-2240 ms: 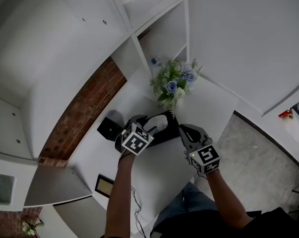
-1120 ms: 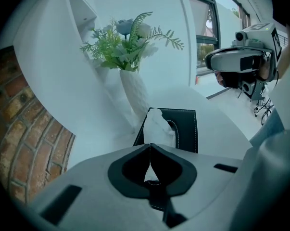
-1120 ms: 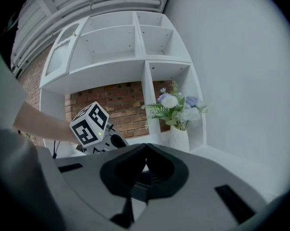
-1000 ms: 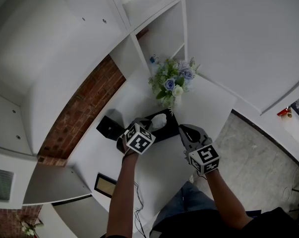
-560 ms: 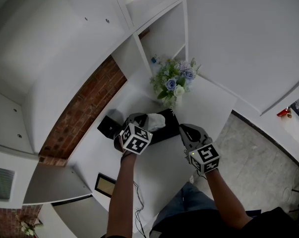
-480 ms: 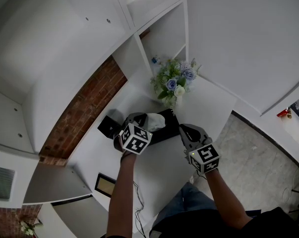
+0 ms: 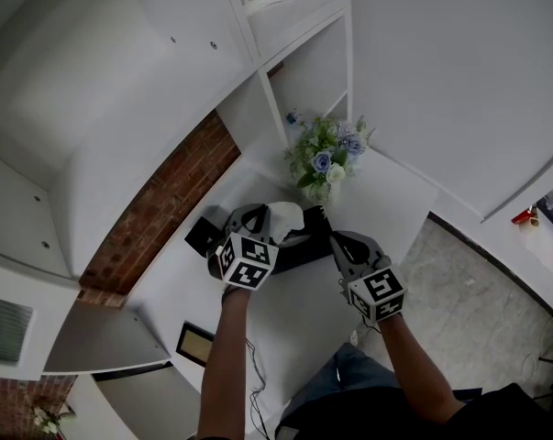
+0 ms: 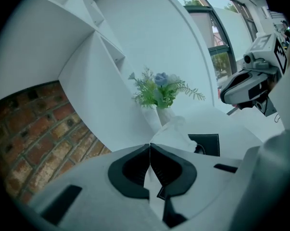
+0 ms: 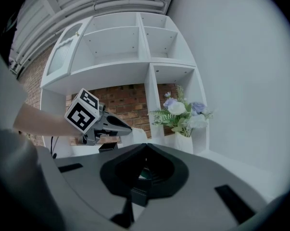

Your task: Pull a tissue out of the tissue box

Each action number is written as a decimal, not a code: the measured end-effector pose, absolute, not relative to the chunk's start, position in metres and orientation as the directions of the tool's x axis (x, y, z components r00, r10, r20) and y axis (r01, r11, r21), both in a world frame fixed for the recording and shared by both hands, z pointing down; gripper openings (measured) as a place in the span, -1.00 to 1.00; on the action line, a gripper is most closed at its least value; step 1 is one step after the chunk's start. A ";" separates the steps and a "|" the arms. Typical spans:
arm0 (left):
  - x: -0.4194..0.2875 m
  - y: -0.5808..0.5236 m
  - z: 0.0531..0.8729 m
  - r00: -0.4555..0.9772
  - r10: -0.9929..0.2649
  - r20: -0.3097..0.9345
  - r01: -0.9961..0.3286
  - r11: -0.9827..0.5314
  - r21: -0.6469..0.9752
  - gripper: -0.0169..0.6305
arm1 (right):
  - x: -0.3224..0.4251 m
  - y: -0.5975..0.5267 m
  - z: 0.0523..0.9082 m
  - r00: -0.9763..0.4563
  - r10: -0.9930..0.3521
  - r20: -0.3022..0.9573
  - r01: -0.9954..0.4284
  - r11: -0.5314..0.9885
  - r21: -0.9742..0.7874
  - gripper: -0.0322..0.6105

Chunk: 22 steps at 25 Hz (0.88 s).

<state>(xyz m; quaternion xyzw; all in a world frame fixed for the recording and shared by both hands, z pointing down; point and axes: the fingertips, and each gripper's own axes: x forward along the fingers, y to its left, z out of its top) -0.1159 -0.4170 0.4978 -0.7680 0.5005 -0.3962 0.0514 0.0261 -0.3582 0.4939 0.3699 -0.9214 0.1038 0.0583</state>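
A black tissue box (image 7: pixel 305 244) lies on the white counter (image 7: pixel 285 314). A white tissue (image 7: pixel 283 218) rises out of its top. My left gripper (image 7: pixel 269 220) is lifted above the box's left end and is shut on that tissue. In the left gripper view the jaws meet on the tissue (image 8: pixel 176 131), with the box (image 8: pixel 207 143) below. My right gripper (image 7: pixel 342 246) hangs beside the box's right end, and its jaws look shut with nothing seen in them. From the right gripper view, the left gripper (image 9: pixel 117 124) and the tissue (image 9: pixel 135 134) show ahead; the box is hidden.
A vase of blue and white flowers (image 7: pixel 326 159) stands just behind the box. A small black object (image 7: pixel 203 235) sits to the left by the brick wall (image 7: pixel 157 209). A framed picture (image 7: pixel 192 342) lies at the counter's near edge. White shelves (image 7: pixel 294 26) rise behind.
My left gripper has risen and tilted, drawing the tissue further up out of the box. The right gripper has stayed where it was.
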 end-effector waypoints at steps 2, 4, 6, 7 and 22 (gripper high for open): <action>-0.117 -0.416 0.488 0.183 -0.828 0.530 -0.733 -0.474 -0.487 -0.91 | 0.025 -0.358 0.491 -0.721 -0.670 0.178 -0.692 0.707 -0.145 -0.90; -0.118 -0.414 0.478 0.184 -0.845 0.503 -0.742 -0.455 -0.492 -0.91 | 0.025 -0.358 0.488 -0.722 -0.671 0.173 -0.692 0.708 -0.140 -0.90; -0.119 -0.412 0.467 0.186 -0.862 0.472 -0.756 -0.432 -0.491 -0.91 | 0.026 -0.359 0.484 -0.722 -0.672 0.166 -0.691 0.709 -0.136 -0.90; -0.119 -0.410 0.461 0.186 -0.871 0.454 -0.764 -0.419 -0.491 -0.91 | 0.026 -0.359 0.481 -0.722 -0.673 0.161 -0.692 0.709 -0.135 -0.90; -0.136 -0.353 0.385 0.122 -0.986 0.116 -0.966 -0.145 -0.215 -0.91 | 0.041 -0.379 0.443 -0.657 -0.752 0.048 -0.748 0.643 -0.167 -0.90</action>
